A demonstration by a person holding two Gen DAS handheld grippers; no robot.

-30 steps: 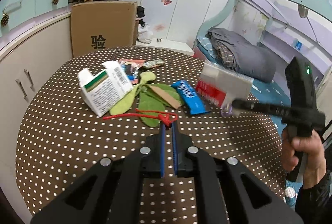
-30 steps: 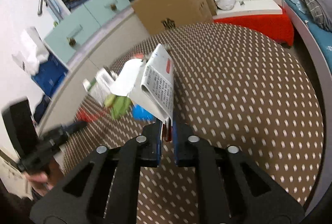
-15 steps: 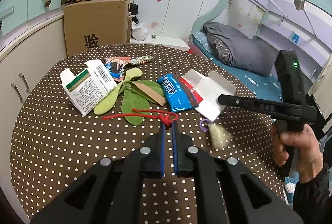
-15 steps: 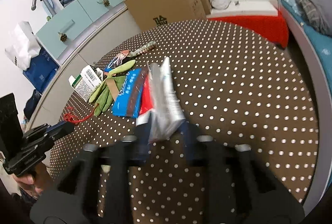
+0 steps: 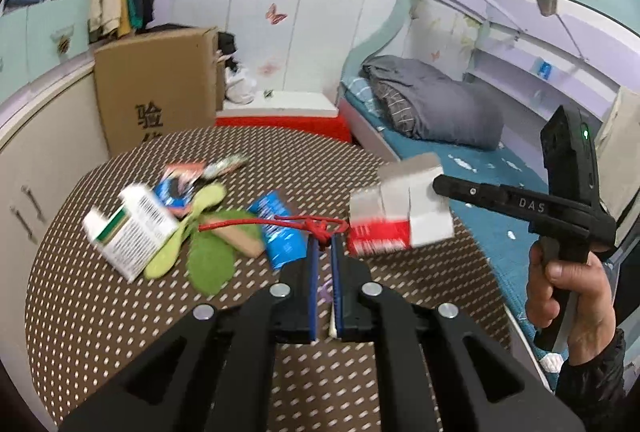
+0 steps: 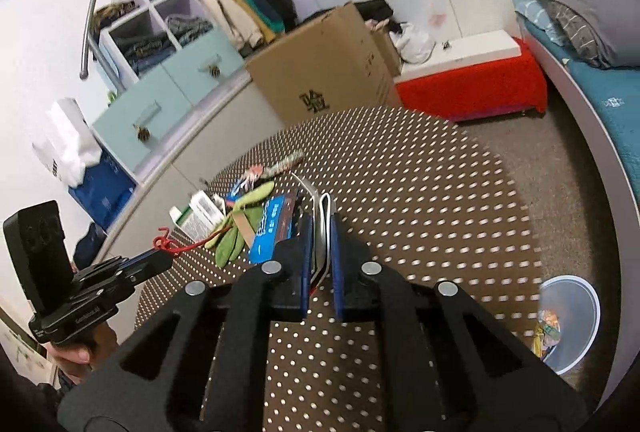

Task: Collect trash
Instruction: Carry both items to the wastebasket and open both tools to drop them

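A round table under a brown cloth with white polka dots (image 5: pixel 100 312) fills the lower part of both wrist views. The left gripper (image 5: pixel 324 252) has its blue-padded jaws closed on a knotted red cord (image 5: pixel 312 226), which hangs clear of the cloth and trails off to that gripper's left. The right gripper (image 6: pixel 320 228) has just been closing its jaws, and they now pinch a flattened red-and-white carton with a silvery lining (image 5: pixel 396 220) — in the left wrist view it hangs lifted above the table edge, just right of the left gripper's tips. Below and ahead-left of the left gripper the remaining litter lies on the cloth: a white medicine box with a green stripe and barcode (image 5: pixel 128 232), a pair of light green fabric gloves (image 5: pixel 200 244) with a brown cardboard strip on them, a blue snack wrapper (image 5: pixel 280 232) and smaller colourful wrappers (image 5: pixel 182 180) farther off. Down to the right of the right gripper, on the grey carpet, stands a pale blue plastic bin (image 6: pixel 576 324) with some wrappers inside. Beyond the table are a brown cardboard box with black printed characters (image 5: pixel 156 96), a red low platform with a white top (image 6: pixel 472 88), mint-green drawers and open shelves of clothes, and a bunk bed with a teal mattress and a grey quilt (image 5: pixel 432 104).
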